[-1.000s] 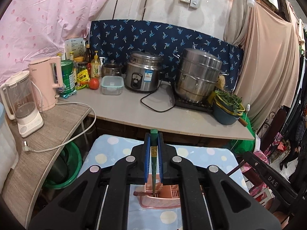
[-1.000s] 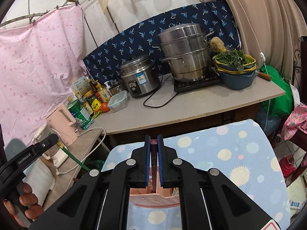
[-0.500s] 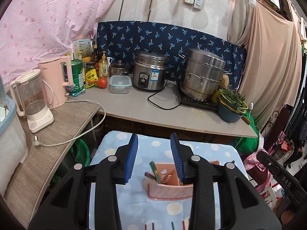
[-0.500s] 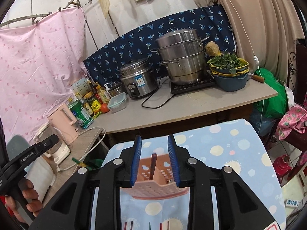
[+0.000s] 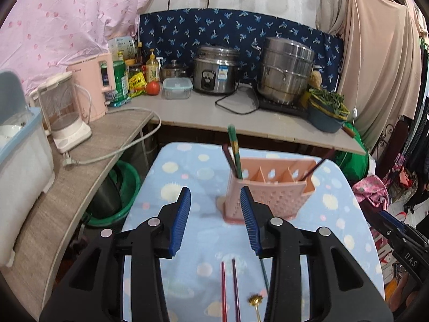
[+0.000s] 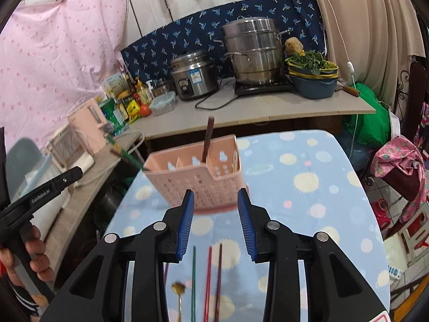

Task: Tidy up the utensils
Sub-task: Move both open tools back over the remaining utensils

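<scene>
A pink slotted utensil holder (image 5: pixel 265 187) stands on the blue spotted table; it also shows in the right wrist view (image 6: pixel 195 179). A green chopstick (image 5: pixel 234 150) and a dark red one lean in its left end, and a dark red chopstick (image 6: pixel 207 139) stands in its right part. My left gripper (image 5: pixel 215 218) is open and empty, just in front of the holder. My right gripper (image 6: pixel 214 220) is open and empty too. Red chopsticks (image 5: pixel 228 289), a green chopstick (image 6: pixel 193 279) and a gold spoon (image 5: pixel 254 302) lie on the cloth below the grippers.
A grey counter (image 5: pixel 203 112) behind the table carries a rice cooker (image 5: pixel 215 73), a steel steamer pot (image 5: pixel 285 71) and a bowl of greens (image 5: pixel 327 107). A side shelf on the left holds a pink kettle (image 5: pixel 92 95). A green basin (image 5: pixel 118 196) sits on the floor.
Both grippers have opened, let go of their chopsticks into the holder and pulled back and up from it. The loose utensils on the cloth have come into view.
</scene>
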A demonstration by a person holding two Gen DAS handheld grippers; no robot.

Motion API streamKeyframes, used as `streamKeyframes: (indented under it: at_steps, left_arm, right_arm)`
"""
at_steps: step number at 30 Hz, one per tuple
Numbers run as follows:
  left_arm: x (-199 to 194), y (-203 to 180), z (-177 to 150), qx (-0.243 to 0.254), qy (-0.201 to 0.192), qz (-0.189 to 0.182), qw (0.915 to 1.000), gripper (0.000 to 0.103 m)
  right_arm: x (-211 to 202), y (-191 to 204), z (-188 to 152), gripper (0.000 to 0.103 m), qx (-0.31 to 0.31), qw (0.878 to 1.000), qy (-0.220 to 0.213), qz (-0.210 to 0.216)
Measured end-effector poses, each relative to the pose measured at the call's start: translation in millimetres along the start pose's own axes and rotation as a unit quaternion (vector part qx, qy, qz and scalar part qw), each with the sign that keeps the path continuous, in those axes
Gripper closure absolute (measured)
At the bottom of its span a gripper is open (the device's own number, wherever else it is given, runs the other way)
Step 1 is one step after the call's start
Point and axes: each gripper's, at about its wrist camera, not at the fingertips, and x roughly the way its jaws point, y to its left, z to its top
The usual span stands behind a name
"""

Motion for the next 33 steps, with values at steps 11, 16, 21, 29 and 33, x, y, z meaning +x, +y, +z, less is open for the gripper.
streamKeyframes:
  at_steps: [11, 16, 21, 29, 33]
  left_arm:
    - [-10, 7, -84, 0.013, 0.052, 0.01, 0.9985, 0.066]
    - [-8, 8, -119, 0.025, 0.082, 0.018, 0.9961, 0.066]
    - [-8, 7, -143, 0.032, 0.1, 0.017, 0.9943, 0.066]
    - [-8, 8, -173, 0.026, 0.132, 0.014, 0.9908, 0.066]
    - [-7, 7, -187, 0.031, 0.146, 0.014, 0.9887, 0.066]
  right_arm:
    - [-1, 5, -92, 0.069, -0.034, 0.997, 0.066, -0.03]
    - [5, -3, -130, 0.069, -0.016, 0.994, 0.106, -0.029]
    - [7, -2, -150, 0.069, -0.019, 0.992, 0.123, -0.035]
    - [13, 3, -175, 0.069, -0.018, 0.988, 0.148, -0.031]
    - [14, 5, -183, 0.069, -0.021, 0.987, 0.156, -0.032]
